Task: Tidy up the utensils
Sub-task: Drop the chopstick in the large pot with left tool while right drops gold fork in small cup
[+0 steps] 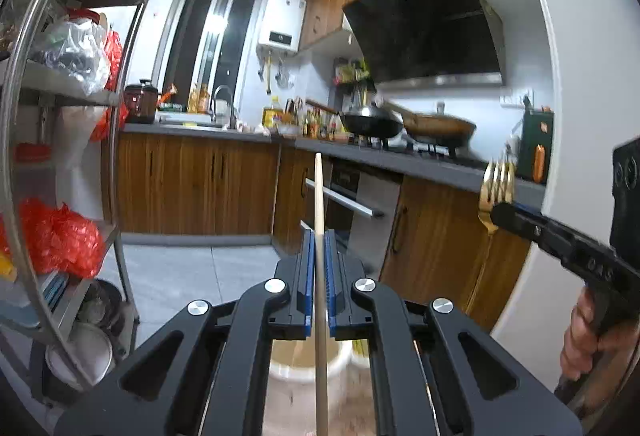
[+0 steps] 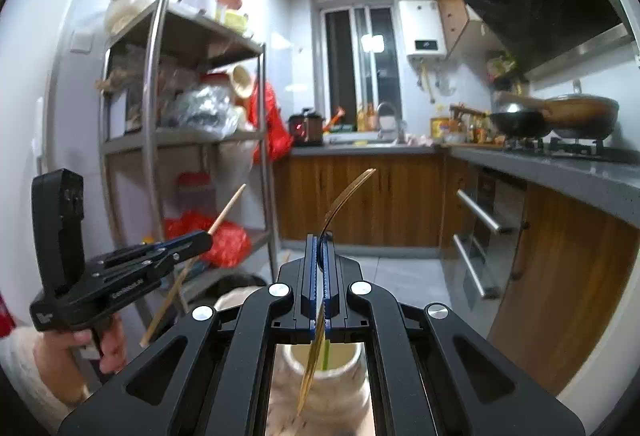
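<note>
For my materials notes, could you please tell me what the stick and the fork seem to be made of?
Stick: likely wood or bamboo; pale tan, matte, plain and round. Fork: apparently metal with a polished gold finish; it shines, and its tines are thin. Whether it is plated or solid cannot be told.

**Utensils and holders, counted**

Two grippers: the left gripper (image 1: 319, 236) has one wooden chopstick (image 1: 319, 196) between its fingers; the right gripper (image 2: 319, 240) has one gold fork (image 2: 344, 196) between its fingers. One cream jar (image 2: 320, 376) sits below the fingers. Two woks (image 1: 408, 122) beyond.
</note>
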A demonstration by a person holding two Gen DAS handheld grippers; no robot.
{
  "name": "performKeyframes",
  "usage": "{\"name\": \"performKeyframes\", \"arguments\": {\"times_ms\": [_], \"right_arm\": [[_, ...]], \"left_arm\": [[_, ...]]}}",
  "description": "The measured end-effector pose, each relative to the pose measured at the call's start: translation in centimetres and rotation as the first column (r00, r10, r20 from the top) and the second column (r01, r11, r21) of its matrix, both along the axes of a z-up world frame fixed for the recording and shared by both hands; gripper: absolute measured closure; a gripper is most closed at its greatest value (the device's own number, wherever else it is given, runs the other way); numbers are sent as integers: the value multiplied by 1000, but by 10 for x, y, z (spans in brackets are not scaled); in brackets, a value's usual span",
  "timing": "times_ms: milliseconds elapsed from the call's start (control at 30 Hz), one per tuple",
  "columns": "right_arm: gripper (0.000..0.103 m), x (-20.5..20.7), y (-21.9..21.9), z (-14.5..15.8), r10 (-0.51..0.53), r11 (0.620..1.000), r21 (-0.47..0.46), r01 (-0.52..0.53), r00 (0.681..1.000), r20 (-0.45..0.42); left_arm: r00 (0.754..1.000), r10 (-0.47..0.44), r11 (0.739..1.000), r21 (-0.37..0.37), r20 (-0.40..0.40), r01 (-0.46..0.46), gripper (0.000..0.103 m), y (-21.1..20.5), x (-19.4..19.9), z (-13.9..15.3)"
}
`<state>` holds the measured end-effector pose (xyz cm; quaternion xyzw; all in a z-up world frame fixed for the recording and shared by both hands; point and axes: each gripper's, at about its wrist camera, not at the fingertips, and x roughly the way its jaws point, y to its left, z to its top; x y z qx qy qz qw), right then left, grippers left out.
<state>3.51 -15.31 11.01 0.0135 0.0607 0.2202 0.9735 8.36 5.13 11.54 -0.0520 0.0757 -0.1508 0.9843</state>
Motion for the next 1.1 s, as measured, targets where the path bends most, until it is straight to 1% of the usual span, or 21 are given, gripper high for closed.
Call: {"name": "performKeyframes", "arguments": {"times_ms": [100,200,333,433,567,700,833,967,1100], "right_arm": [[100,14,-4,5,-24,999,41,24,1000,14],[100,25,-5,9,-42,997,67,41,999,13],[100,37,-5,7,-76,993,88,75,997,16],[100,41,-6,1,-99,990,100,96,995,25],[100,48,-5,-12,-121,988,102,117,992,32],[100,54,-7,-30,-117,987,105,118,993,-16],[100,53,-9,-47,-112,986,117,117,992,-50],[100,51,-12,-60,-106,984,133,115,992,-71],[100,52,-10,-64,-98,987,123,105,993,-67]], "left_arm": [[999,29,1000,-7,24,-29,98,-6,20,4],[997,66,998,-22,36,-65,98,-12,41,2],[994,104,994,-35,19,-103,98,-14,66,-7],[992,127,991,-31,10,-127,98,-14,75,-17],[990,136,991,-8,25,-136,98,-13,71,-27],[989,145,989,-19,19,-144,98,-7,59,-36],[987,160,987,-18,17,-159,98,-3,39,-48],[985,170,985,2,-6,-170,98,-3,26,-54],[983,181,983,38,-29,-179,98,-4,21,-56]]}}
